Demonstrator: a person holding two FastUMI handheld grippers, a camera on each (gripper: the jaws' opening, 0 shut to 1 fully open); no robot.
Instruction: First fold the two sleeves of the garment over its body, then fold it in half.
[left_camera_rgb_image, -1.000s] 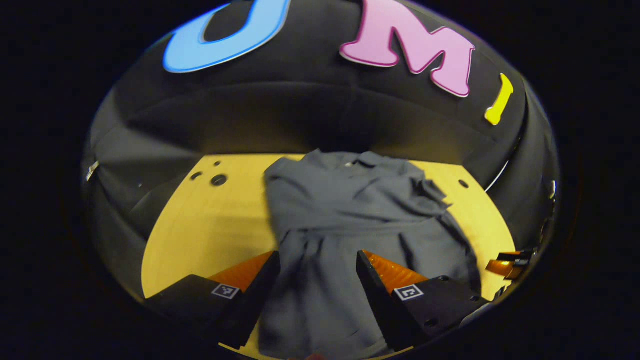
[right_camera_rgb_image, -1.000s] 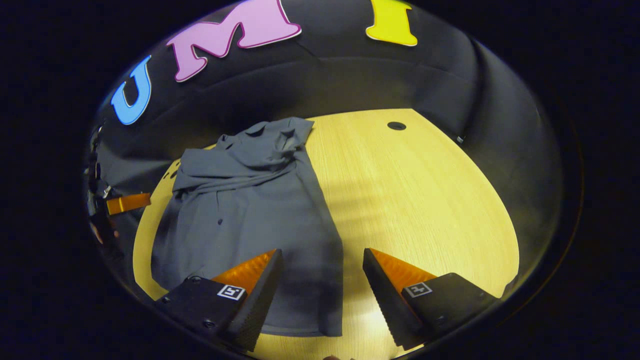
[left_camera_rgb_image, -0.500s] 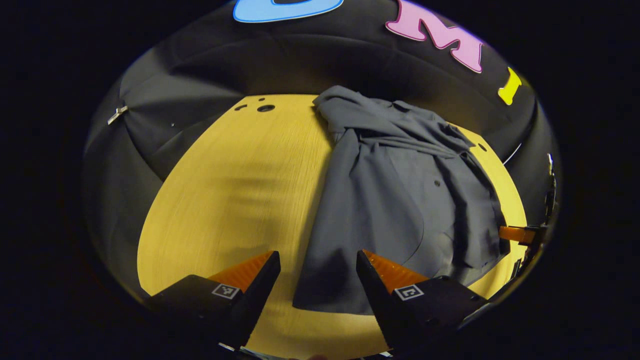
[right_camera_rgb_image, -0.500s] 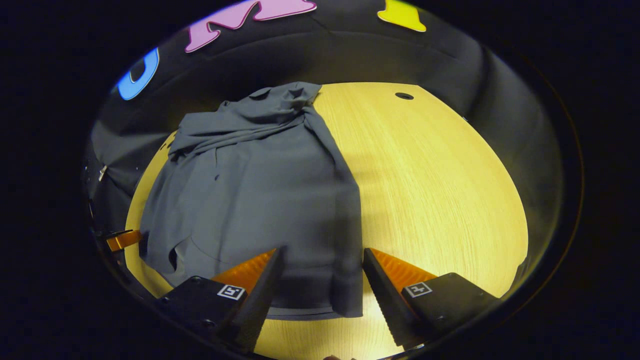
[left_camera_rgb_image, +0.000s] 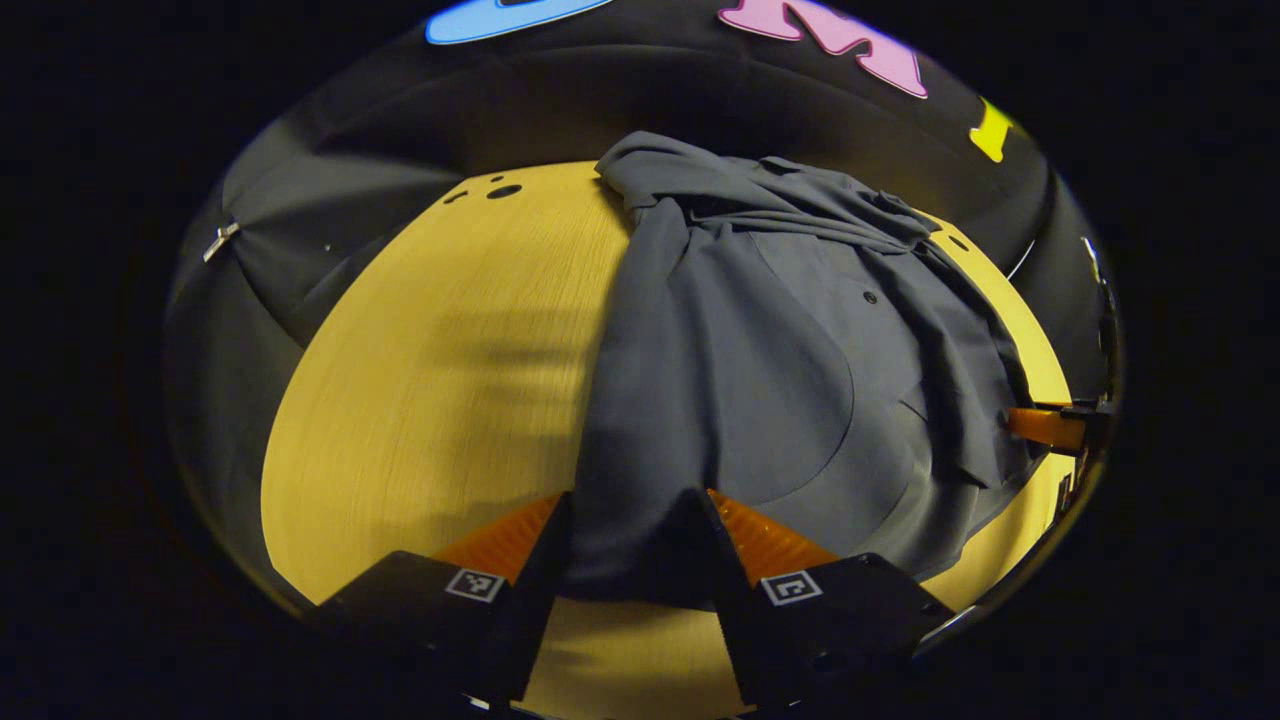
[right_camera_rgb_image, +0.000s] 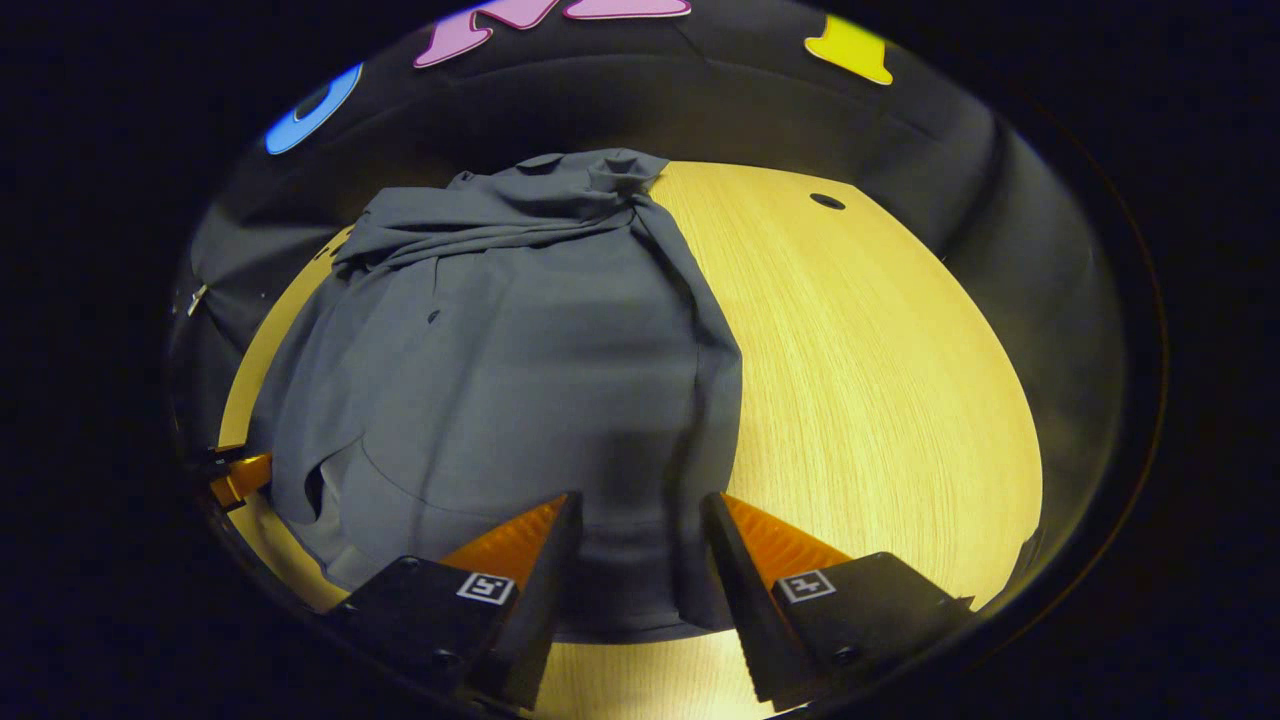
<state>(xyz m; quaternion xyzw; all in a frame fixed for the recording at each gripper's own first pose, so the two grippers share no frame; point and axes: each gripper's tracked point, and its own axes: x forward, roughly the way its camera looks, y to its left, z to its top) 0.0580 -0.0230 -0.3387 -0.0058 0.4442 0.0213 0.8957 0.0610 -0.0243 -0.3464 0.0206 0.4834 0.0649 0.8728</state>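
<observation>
In the left gripper view, a grey garment (left_camera_rgb_image: 760, 370) lies spread lengthwise on the yellow desk (left_camera_rgb_image: 430, 380), its collar end bunched at the far edge near the booth wall and its hem nearest the camera. The left hand-held gripper (left_camera_rgb_image: 632, 560) sits at the hem's near left corner, its jaws parted with the cloth edge lying between them; whether the fingers already press the fabric cannot be told. At the right rim of this view the other gripper's fingertip (left_camera_rgb_image: 1045, 425) meets the garment's far side. In the right gripper view, the same garment (right_camera_rgb_image: 520, 360) covers the left half of the desk (right_camera_rgb_image: 880, 380), and the right hand-held gripper (right_camera_rgb_image: 635, 560) straddles the hem's right corner, jaws apart, cloth between them, contact again unclear. The sleeves appear gathered over the body near the collar, so the step in hand looks to be the fold in half. The next move would call for both grippers to close on the hem corners and carry them together toward the collar, keeping the edge level. No containers are on the desk.
</observation>
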